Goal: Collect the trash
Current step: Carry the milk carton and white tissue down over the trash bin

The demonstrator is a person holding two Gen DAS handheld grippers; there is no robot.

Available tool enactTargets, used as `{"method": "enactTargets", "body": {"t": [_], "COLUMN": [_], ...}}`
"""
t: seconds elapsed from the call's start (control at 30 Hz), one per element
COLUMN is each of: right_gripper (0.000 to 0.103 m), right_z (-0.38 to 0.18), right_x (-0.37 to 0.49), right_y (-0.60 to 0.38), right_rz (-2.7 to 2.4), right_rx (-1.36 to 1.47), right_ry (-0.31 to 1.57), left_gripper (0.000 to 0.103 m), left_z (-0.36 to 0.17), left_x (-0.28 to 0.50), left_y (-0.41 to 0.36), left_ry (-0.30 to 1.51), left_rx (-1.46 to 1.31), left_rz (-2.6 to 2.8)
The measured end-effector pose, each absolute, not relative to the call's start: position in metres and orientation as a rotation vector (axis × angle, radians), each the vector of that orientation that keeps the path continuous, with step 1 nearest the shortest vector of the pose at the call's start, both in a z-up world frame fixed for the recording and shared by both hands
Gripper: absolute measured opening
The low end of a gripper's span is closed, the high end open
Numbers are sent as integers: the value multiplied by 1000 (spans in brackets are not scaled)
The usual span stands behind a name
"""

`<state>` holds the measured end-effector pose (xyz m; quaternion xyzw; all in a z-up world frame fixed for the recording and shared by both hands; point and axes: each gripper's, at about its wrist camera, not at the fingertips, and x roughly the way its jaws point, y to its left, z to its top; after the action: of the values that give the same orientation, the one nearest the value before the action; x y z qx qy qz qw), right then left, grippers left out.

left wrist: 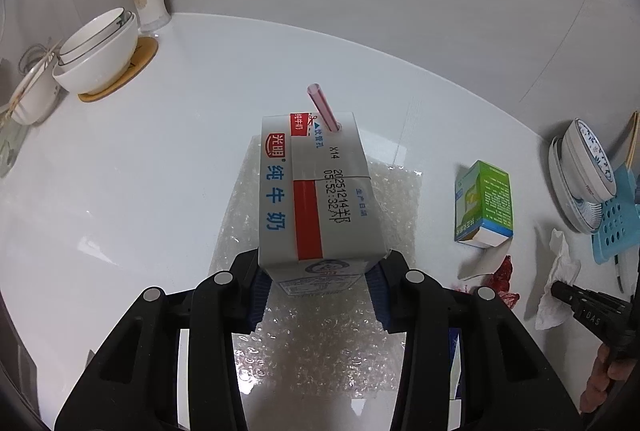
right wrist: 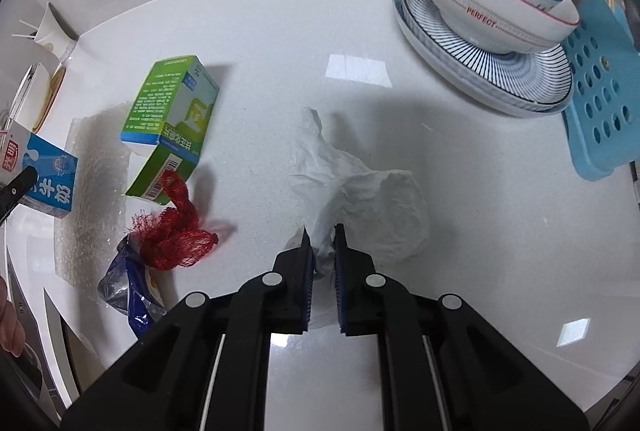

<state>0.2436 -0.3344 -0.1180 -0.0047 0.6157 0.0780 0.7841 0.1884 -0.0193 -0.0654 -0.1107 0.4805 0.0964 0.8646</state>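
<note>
L claw (left wrist: 320,283) pinching milk carton (left wrist: 316,191) w/ pink straw (left wrist: 322,107) over bubble wrap (left wrist: 320,343), R claw (right wrist: 321,245) pressed together on crumpled tissue (right wrist: 360,191) on counter (right wrist: 480,231).

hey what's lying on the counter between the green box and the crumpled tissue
Nothing: in the right wrist view, bare white counter separates the green box from the tissue.

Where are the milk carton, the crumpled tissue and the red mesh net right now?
milk carton (left wrist: 316,191): left wrist view, on its printed top face.
crumpled tissue (right wrist: 372,199): right wrist view, on its bunched middle.
red mesh net (right wrist: 176,231): right wrist view, on its bundled centre.
</note>
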Motion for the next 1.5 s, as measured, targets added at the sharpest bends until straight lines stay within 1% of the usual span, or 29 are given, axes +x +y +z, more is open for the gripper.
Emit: {"method": "enactTargets", "body": {"t": [0.47,1.07,1.5], "right_gripper": [8,8,8], "right_z": [-70,-41,-28], "right_x": [218,175,135], "right_y": [-339,-323,-312], "right_rz": [193,207,205], "right_rx": [-47,-31,-9], "right_ry": [1232,1163,1133], "left_gripper": [41,41,41], "left_z": [-39,-18,-14], "left_x": [156,114,82], "left_y": [-26,-41,-49], "left_ry": [981,978,982], "left_rx": [-235,-194,-173], "left_rz": [183,125,81]}}
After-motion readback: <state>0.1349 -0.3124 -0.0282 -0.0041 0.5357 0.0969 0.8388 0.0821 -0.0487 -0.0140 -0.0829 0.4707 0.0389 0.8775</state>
